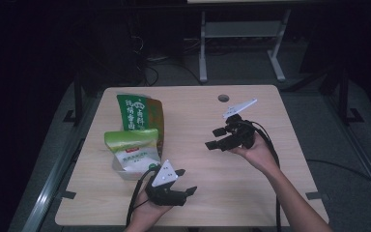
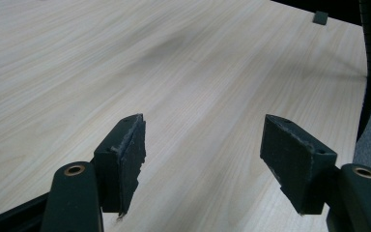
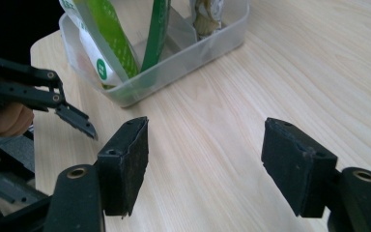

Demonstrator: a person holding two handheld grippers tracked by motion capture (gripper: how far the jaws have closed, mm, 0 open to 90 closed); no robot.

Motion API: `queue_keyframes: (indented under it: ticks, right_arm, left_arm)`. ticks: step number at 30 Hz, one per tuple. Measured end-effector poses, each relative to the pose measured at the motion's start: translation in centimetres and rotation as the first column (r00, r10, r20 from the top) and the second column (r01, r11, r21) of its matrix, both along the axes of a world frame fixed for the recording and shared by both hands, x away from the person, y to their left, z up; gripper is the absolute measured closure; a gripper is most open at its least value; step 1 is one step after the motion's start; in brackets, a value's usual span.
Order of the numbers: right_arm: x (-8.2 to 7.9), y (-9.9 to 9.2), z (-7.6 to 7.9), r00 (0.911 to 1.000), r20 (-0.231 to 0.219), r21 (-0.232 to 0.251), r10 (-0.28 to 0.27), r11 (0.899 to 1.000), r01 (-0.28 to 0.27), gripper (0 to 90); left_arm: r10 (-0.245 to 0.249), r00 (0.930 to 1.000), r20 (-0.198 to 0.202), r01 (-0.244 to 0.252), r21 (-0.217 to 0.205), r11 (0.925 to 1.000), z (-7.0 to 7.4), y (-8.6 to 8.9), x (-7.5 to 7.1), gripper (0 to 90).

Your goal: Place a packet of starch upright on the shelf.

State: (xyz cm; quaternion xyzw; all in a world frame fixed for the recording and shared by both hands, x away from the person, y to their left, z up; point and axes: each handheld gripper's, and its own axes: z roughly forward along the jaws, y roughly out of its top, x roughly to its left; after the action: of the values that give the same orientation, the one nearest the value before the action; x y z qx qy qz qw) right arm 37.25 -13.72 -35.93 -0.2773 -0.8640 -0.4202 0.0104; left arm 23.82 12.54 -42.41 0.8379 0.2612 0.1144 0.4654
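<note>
A clear plastic bin (image 1: 121,173) (image 3: 183,60) stands at the table's left side and holds upright snack packets: a dark green one (image 1: 133,113), a light green one (image 1: 133,145) and a brownish one (image 1: 156,116). My left gripper (image 1: 186,181) (image 2: 203,145) lies low near the front edge, just right of the bin, jaws open over bare wood. My right gripper (image 1: 213,138) (image 3: 205,145) hovers at mid-table, pointing left toward the bin, open with nothing between its pads. In the right gripper view the bin is ahead, and the left gripper's fingertips (image 3: 75,118) show at the left.
The wooden table (image 1: 251,193) has a round cable hole (image 1: 223,98) at its back edge and a black clip (image 2: 321,18) on its rim. A cable (image 2: 370,72) trails off the edge. White frame legs (image 1: 203,48) stand on the floor behind.
</note>
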Motion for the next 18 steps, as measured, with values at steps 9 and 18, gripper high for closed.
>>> queue_keyframes:
  ticks: [9,18]
  right_arm:
    - [-0.2,-1.3,-0.3,0.9998,0.006,-0.01,-0.017,1.0,0.017,32.2]
    - [-0.5,-2.5,-0.2,0.9992,-0.011,-0.027,-0.038,0.999,0.038,31.5]
  left_arm:
    - [0.005,1.0,-0.003,-0.005,-0.002,1.0,0.1,0.1,0.1,31.8]
    - [0.009,1.0,-0.003,-0.009,-0.01,0.9999,0.2,0.2,0.1,31.1]
